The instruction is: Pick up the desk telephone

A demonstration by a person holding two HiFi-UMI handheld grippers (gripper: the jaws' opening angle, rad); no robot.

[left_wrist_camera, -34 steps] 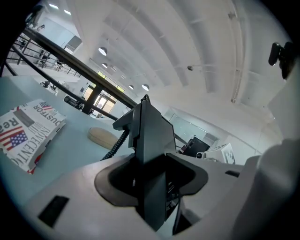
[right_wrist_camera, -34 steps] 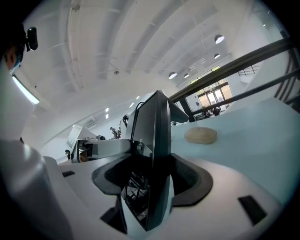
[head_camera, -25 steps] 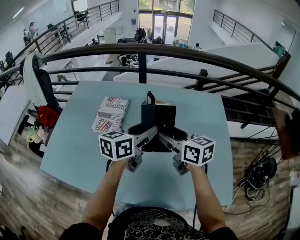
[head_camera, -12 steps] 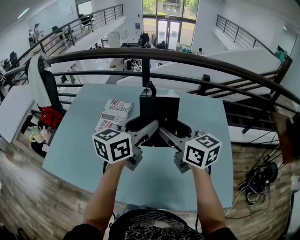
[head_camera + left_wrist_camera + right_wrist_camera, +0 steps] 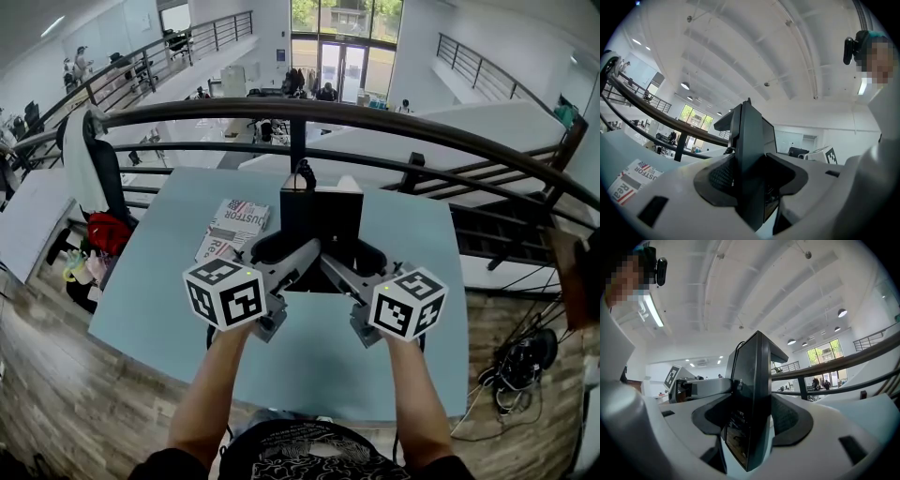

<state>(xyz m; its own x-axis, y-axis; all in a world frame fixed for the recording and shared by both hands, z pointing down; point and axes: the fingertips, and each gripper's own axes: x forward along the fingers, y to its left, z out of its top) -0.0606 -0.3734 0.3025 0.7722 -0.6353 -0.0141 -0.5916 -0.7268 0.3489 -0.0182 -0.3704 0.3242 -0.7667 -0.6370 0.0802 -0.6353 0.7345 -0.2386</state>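
Observation:
The black desk telephone (image 5: 321,230) hangs above the light blue table (image 5: 159,291), held upright between both grippers. My left gripper (image 5: 281,260) is shut on its left edge and my right gripper (image 5: 361,264) on its right edge. In the left gripper view the telephone (image 5: 751,140) is a thin dark slab with the left gripper (image 5: 750,180) and its dark pads (image 5: 719,176) pressed against both faces. In the right gripper view the telephone (image 5: 754,380) stands the same way, clamped by the right gripper (image 5: 752,423). A cord loop (image 5: 303,172) sticks up at its far top.
A printed booklet (image 5: 234,228) lies on the table left of the telephone. A dark metal railing (image 5: 394,120) runs just behind the table's far edge. At the left stand a chair (image 5: 89,155) and a red bag (image 5: 106,234). Cables (image 5: 511,361) lie on the floor at right.
Both grippers have risen together with the telephone clamped between them; it stands higher above the table and nearer the camera. Neither grip has changed.

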